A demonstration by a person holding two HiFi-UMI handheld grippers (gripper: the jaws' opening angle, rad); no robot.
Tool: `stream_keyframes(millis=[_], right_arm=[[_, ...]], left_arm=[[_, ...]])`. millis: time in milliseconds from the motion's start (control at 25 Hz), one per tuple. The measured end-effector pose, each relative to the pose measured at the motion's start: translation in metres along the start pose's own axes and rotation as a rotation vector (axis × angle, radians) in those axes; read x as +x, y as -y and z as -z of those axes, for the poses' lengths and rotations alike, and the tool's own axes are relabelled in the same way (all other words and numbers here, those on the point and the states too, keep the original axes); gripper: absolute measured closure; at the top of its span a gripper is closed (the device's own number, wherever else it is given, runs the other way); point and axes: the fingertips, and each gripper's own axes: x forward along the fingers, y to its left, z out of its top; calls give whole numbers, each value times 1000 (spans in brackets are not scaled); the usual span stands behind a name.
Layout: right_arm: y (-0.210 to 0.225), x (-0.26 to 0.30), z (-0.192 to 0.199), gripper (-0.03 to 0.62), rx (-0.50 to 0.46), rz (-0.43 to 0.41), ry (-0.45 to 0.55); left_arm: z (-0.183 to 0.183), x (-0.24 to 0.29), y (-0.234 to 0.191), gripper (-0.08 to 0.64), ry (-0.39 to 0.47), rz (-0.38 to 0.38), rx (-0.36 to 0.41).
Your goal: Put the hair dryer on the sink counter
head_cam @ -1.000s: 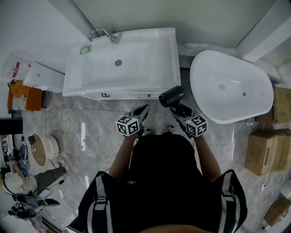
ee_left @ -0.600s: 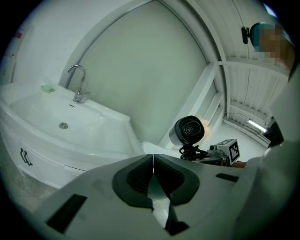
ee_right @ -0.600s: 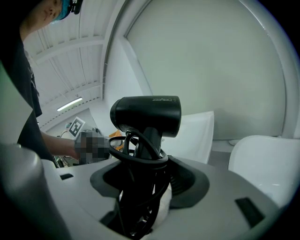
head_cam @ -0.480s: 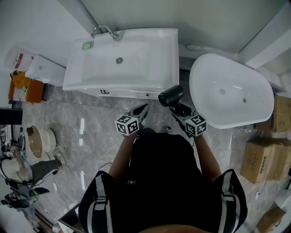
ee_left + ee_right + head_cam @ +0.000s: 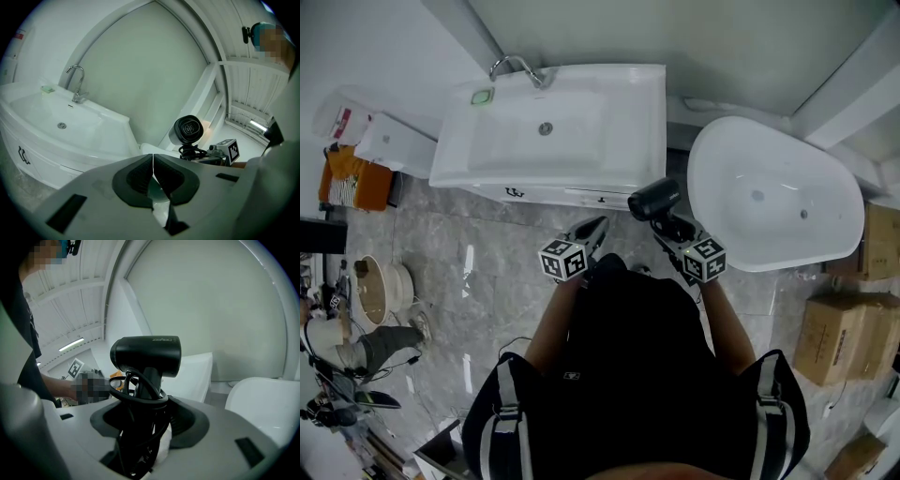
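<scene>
step: carrying the dryer (image 5: 653, 199) over to the bench (image 5: 642, 112), nothing set down yet
right tongs (image 5: 667, 223): clamping on the dryer's handle, cord looped round it, barrel sitting on top
left tongs (image 5: 595, 228): pressing together on nothing, hovering alongside
dryer spot: hanging in the air just short of the bench's front edge, near the tub (image 5: 769, 187)
next: probably reaching forward over the flat rim right of the basin, lowering gently, then letting go, minding the cord isn't snagging

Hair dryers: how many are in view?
1: the hair dryer, gripped by its handle in the right gripper, held near the front right corner of the sink; none seen elsewhere.
</scene>
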Motion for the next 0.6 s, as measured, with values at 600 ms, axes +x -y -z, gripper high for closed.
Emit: stream_keyframes(millis=[600], right_arm=[[12, 17, -8, 295, 6, 12, -14]], left_arm=[[-14, 14, -22, 543, -9, 8, -11]])
